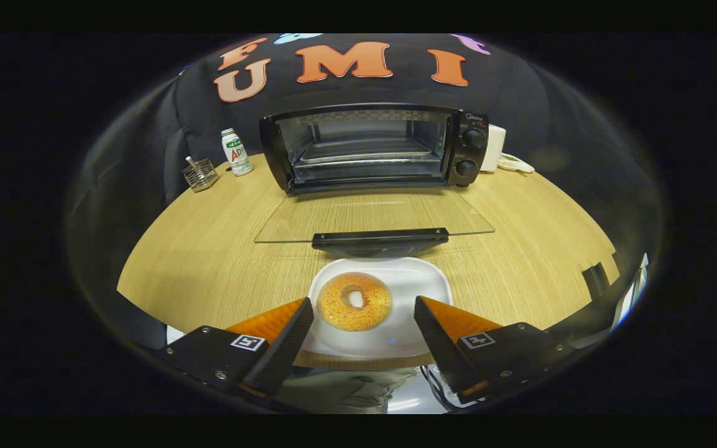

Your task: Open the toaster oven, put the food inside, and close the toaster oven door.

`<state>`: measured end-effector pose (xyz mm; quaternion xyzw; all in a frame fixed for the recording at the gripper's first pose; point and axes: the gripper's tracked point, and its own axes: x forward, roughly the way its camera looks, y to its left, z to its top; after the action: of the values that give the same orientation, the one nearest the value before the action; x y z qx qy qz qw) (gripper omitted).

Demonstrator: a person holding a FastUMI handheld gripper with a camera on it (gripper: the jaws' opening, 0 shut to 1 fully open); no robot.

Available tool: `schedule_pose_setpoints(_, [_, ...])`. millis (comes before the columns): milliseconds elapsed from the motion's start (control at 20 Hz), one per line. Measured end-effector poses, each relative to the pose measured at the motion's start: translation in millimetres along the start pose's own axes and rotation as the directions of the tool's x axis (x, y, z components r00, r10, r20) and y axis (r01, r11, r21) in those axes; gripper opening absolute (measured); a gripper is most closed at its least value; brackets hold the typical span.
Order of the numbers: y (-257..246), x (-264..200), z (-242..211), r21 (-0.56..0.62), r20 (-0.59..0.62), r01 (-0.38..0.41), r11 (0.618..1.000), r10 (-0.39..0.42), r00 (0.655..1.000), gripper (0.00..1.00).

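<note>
The tongs (pixel 363 310) stand wide apart, gripping nothing, one finger on each side of a single bagel (pixel 354 301); neither finger seems to touch it. The bagel lies on one white plate (pixel 411 280) at the near edge of the wooden table (pixel 196 249). Just beyond the plate hangs the dark handle (pixel 380 239) of the toaster oven's glass door (pixel 371 214), which is folded flat open. The toaster oven (pixel 374 149) sits at the back with two knobs (pixel 473 138) on its right side; the small brand mark above them is too tiny to make out. To its left stand one white bottle (pixel 235 152) with a green-and-red label and one wire holder (pixel 200 173).
</note>
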<state>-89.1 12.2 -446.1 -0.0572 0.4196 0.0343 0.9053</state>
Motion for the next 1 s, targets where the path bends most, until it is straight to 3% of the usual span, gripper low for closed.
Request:
schedule_pose_setpoints(250, [7,15,-13,-0.012,-0.033,0.001,1.0,-0.001,0.999,0.98])
schedule_pose_setpoints(700, [5,7,-22,-0.011,-0.078,-0.012,1.0,0.011,0.997,0.6])
schedule_pose_setpoints(1000, [-4,-22,7,-0.029,-0.037,-0.009,1.0,0.008,0.999,0.56])
